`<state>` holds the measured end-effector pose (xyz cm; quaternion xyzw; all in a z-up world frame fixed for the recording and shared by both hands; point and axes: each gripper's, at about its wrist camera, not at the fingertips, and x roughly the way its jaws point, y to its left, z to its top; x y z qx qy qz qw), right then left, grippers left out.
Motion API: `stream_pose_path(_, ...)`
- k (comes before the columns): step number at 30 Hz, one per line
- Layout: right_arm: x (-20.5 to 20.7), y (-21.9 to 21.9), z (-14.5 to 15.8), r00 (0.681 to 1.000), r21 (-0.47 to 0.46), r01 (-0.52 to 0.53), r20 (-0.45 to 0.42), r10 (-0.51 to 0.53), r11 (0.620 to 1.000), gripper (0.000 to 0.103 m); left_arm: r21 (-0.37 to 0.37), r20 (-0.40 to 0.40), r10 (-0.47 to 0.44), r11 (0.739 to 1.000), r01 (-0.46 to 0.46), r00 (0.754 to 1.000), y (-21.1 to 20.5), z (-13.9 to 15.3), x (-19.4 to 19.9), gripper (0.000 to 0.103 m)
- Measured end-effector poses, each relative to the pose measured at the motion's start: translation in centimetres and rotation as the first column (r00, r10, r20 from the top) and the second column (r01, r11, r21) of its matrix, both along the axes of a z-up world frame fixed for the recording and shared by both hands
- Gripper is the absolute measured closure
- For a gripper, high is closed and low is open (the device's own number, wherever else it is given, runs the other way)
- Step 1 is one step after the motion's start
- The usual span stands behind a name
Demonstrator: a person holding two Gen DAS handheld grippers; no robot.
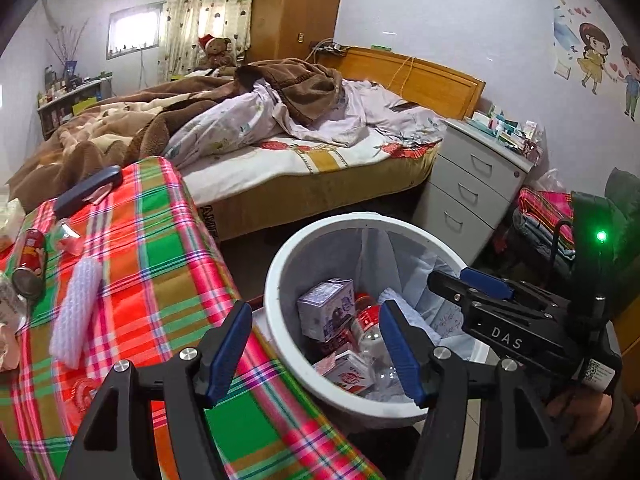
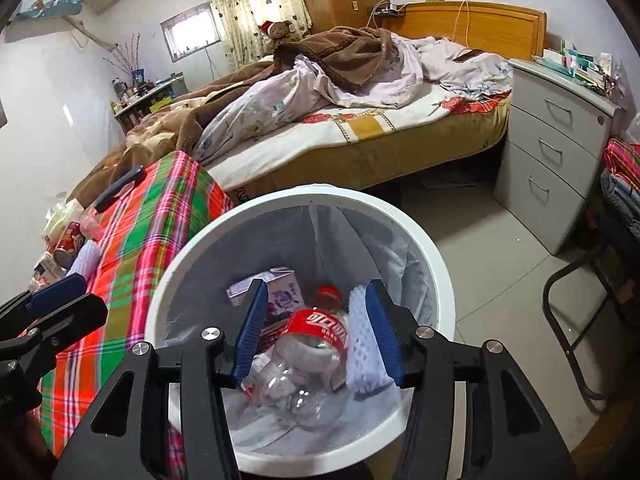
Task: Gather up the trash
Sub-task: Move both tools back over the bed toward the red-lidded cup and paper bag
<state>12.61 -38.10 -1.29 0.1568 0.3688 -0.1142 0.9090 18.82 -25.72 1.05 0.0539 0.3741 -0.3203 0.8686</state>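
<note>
Trash [image 2: 308,344] lies in the bin [image 2: 440,280]; we hold the right gripper [image 2: 316,336] over it, jaws wide, empty. Left gripper [image 1: 316,352] gapes empty beside the table [image 1: 160,240].

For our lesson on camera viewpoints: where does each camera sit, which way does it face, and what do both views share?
Left wrist: rides the left hand-held gripper, above the plaid tablecloth's edge, facing the bed; the right hand-held gripper shows.
Right wrist: rides the right hand-held gripper, directly above the white bin; the left one appears lower left.
Shared: bin, tablecloth, bed.
</note>
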Motion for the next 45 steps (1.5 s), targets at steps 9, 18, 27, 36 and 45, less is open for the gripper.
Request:
stream_pose_path(9,-0.1,2.5,1.1,0.998,-0.008,-0.036,0.046,0.036,0.999,0.050,-0.020,0.039,0.055,0.998,-0.055,0.998,3.8,1.2,-1.1,0.037)
stream_pose_path(18,0.3,5.8,1.8,0.991,-0.018,-0.103,0.083,0.104,0.994,0.050,-0.042,0.061,0.142,0.989,-0.140,0.988,9.1,1.9,-1.4,0.037)
stream_pose_path(27,0.8,9.2,2.0,0.979,-0.020,-0.177,0.097,0.178,0.984,0.050,-0.053,0.063,0.222,0.974,-0.219,0.973,13.6,2.0,-1.2,0.037)
stream_pose_path(36,2.0,13.8,1.6,0.951,0.003,-0.293,0.101,0.292,0.956,0.050,-0.065,0.044,0.350,0.936,-0.347,0.936,20.5,1.3,-0.1,0.037)
stream_pose_path(45,3.3,18.0,0.7,0.918,0.037,-0.391,0.079,0.388,0.920,0.039,-0.055,0.028,0.447,0.894,-0.445,0.894,26.4,0.6,1.1,0.037)
